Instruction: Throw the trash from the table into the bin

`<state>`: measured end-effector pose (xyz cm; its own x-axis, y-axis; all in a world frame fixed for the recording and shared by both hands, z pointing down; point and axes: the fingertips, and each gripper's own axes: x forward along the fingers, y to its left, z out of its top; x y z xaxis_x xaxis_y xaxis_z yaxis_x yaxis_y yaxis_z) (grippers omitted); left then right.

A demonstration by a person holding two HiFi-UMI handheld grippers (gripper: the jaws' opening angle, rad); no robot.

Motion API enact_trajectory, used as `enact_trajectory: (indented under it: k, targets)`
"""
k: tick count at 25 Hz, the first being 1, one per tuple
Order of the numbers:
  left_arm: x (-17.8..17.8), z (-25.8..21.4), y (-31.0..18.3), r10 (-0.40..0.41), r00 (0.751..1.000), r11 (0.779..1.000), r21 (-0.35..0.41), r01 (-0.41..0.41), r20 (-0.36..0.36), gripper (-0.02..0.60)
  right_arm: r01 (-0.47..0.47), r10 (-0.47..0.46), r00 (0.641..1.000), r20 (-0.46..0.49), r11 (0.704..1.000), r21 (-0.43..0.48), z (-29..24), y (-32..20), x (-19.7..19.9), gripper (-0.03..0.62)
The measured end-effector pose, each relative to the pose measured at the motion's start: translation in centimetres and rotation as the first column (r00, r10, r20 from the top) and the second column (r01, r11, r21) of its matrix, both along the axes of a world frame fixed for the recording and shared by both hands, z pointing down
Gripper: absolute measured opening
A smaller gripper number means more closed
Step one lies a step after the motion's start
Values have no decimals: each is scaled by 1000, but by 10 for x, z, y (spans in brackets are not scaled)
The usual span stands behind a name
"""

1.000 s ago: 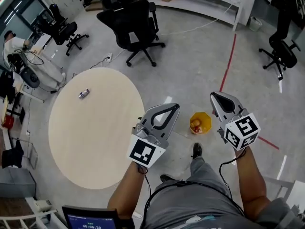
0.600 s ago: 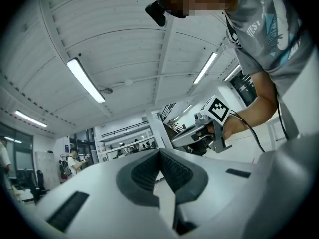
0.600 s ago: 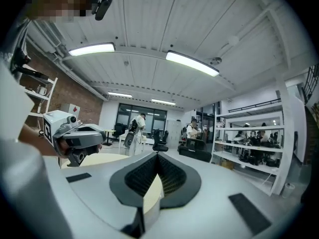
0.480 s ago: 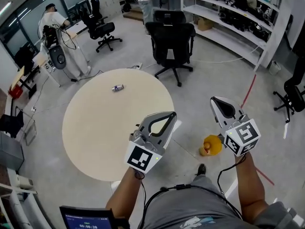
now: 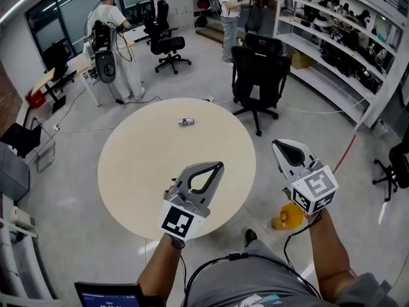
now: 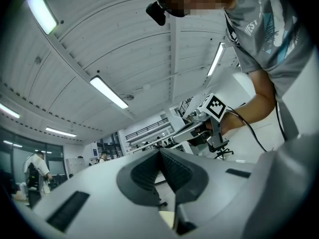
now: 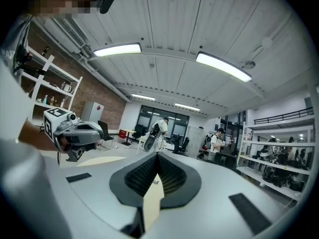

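1. Two grippers are held up in front of the person. The left gripper (image 5: 216, 167) has its jaws pressed together with nothing between them. In the head view its tip is seen over the 4 o'clock part of the round beige table (image 5: 147, 165).
2. The right gripper (image 5: 277, 144) is likewise closed and empty. It is held just outside the table's 3 o'clock rim, at 3 o'clock of the left gripper and apart from it.
3. A yellow bin (image 5: 285, 217) is seen on the floor at 4 o'clock of the table, partly covered by the right gripper.
4. The trash (image 5: 186, 121), one small silvery item, is found lying on the tabletop near its 12 o'clock edge. It is well apart from both grippers and from the bin.
5. A black office chair (image 5: 259, 75) is placed at 1 o'clock of the table, just beyond the rim.
6. A person in white (image 5: 118, 37) is seen standing at 11 o'clock beside desks, and shelving (image 5: 339, 50) is ranged along 2 o'clock.
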<state>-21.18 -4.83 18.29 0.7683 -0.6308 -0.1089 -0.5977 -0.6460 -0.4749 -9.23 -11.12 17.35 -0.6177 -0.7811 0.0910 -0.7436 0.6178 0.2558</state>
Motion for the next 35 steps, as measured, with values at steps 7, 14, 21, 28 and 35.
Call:
enact_trajectory:
  k: [7,14,21,28,35]
  targets:
    - [-62,22,-15,-138,990,990,-34,138,13,43,129,-129,992,-10,992,-17,18,-42,-60,11]
    - [-128,44,-71,-274,960,957,-87,278,47,43,267,-271,962,-32,960,-85,53,-131,-132,12]
    - [-164,81,-160,-363,931,911,-193,365,48,43,386,-404,912,-72,904,-182,101,-242,-197,12]
    - [-194,138,-238,-406,912,861,-310,403,58,43,440,-478,872,-102,859,-260,168,-348,-258,50]
    - [-224,195,-300,-524,839,780,-480,403,-147,43,467,-550,819,-161,803,-370,268,-436,-315,150]
